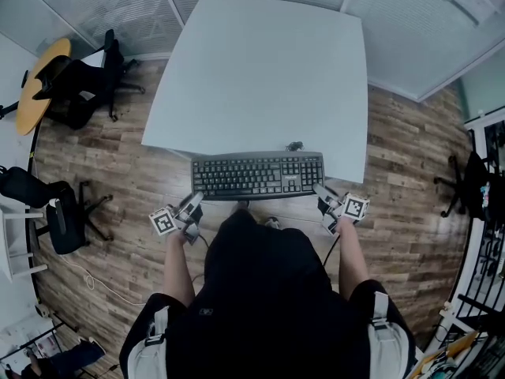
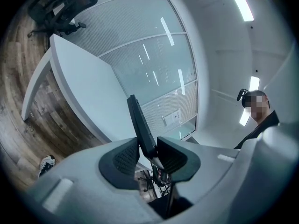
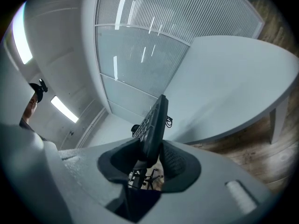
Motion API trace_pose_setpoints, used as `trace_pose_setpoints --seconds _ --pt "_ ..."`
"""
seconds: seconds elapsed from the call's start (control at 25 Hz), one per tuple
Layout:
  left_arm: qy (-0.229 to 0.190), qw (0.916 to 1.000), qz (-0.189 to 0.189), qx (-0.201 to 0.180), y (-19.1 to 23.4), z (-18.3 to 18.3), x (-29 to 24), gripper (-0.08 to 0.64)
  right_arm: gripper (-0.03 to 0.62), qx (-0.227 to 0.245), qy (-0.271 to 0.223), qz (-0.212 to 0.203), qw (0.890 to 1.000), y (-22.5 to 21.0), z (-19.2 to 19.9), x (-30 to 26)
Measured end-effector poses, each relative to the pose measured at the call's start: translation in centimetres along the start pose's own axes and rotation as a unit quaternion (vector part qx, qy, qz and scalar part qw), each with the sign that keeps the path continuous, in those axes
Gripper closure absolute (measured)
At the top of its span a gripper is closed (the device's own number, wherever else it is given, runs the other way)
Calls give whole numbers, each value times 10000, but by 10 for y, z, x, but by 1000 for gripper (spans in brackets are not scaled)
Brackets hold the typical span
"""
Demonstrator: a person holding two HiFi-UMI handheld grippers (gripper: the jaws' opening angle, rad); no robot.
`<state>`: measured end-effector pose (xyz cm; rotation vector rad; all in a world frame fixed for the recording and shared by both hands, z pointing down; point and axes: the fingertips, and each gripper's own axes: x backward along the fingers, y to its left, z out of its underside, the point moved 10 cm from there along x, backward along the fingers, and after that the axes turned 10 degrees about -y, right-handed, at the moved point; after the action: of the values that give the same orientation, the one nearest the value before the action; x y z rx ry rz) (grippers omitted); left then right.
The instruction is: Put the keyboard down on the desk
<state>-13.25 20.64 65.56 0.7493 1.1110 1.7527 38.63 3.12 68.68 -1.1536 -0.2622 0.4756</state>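
At the near edge of the white desk [image 1: 260, 69], the black keyboard [image 1: 258, 176] hangs between the two grippers with its long axis running left to right, parallel to that edge. The keys face up, and a cable [image 1: 294, 145] curls off the far side.

The left gripper [image 1: 193, 204] is clamped on the keyboard's left end and the right gripper [image 1: 322, 192] on its right end. In the left gripper view the keyboard [image 2: 140, 125] shows edge-on as a thin dark slab pinched between the two pads of that gripper [image 2: 148, 153]. The right gripper view shows the same: the slab [image 3: 153, 125] sits between the pads of the right gripper [image 3: 154, 160], with the keys on its left face. Neither gripper is nearer the work, since each carries one end.

From the head view the keyboard covers the near lip of the desk, with the open tabletop lying beyond it on the far side. Both gripper views look down onto the desktop [image 2: 79, 83] [image 3: 233, 92], so the keyboard is probably held a little above it rather than resting on it. No view shows the underside, so I cannot tell for sure whether it touches.

The next move likely depends on that offset. The bare surface lies straight ahead, so both ends should travel away from the person and down together, keeping the long axis level and square to the edge.
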Motion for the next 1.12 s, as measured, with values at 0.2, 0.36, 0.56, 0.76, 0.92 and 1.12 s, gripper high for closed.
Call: trace_pose_setpoints --seconds 0.2,0.36,0.56,0.76,0.92,1.12 --pt "60 9999 107 74 17 -22 -27 445 457 8 -130 139 9998 -5 -8 -17" --pt "231 9995 71 184 42 -59 -67 445 457 -50 -278 330 9991 -14 -31 -50" --pt "446 9986 168 216 73 -110 -121 445 456 -137 -479 509 9975 -24 -55 -93" --pt "671 9972 200 263 98 -151 -164 445 456 -130 -601 621 9962 -33 -73 -131" --pt "727 9965 220 359 115 -177 -186 445 456 -183 -671 761 9947 -39 -80 -156" --pt "839 9954 209 411 139 -204 -208 445 457 -233 -731 802 9938 -47 -88 -188"
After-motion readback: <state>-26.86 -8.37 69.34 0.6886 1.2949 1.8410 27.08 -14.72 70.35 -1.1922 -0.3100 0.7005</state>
